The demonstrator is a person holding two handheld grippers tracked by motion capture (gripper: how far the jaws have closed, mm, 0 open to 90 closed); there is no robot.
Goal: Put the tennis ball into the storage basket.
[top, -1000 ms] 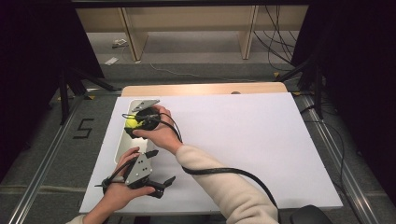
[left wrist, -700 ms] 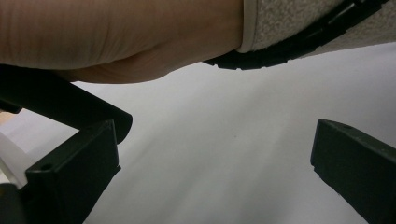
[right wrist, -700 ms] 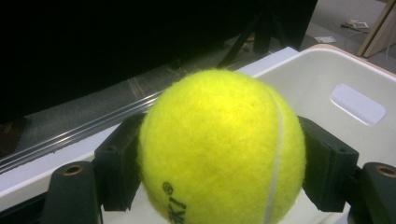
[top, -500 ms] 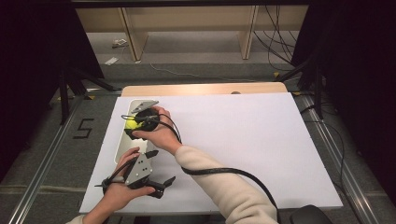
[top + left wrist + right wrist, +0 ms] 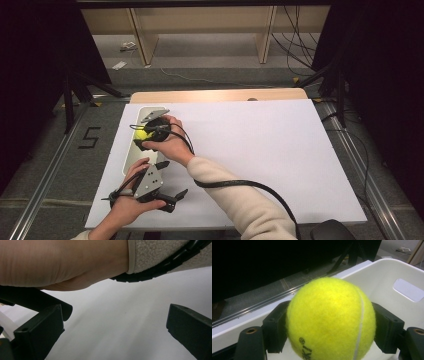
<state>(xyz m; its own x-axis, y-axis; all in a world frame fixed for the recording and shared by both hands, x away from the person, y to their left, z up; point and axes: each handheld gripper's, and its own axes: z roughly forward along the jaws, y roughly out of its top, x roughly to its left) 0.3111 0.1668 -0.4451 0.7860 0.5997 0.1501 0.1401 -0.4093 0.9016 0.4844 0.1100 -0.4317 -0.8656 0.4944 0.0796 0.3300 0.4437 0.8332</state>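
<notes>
My high view looks forward and down on the white surface point(image 5: 260, 150) from well above. My left tool view sits low, close under the right forearm point(image 5: 62, 262). My right tool view is tight on the ball point(image 5: 330, 320) and bin point(image 5: 402, 272), which the high view shares.

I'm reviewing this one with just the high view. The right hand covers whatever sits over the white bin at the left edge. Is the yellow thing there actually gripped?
Observer: Yes. In the right gripper view the tennis ball sits between the right gripper jaws, both pads pressed on its sides.
Operator: Is it inside the bin or above it?
Observer: The white bin wall with its handle cut-out rises behind the ball; whether the ball touches the floor I cannot tell.
Operator: And the left gripper near the front edge?
Observer: The left gripper has its jaws wide apart with nothing between them, over the bare white table, under the person's right forearm.
</notes>
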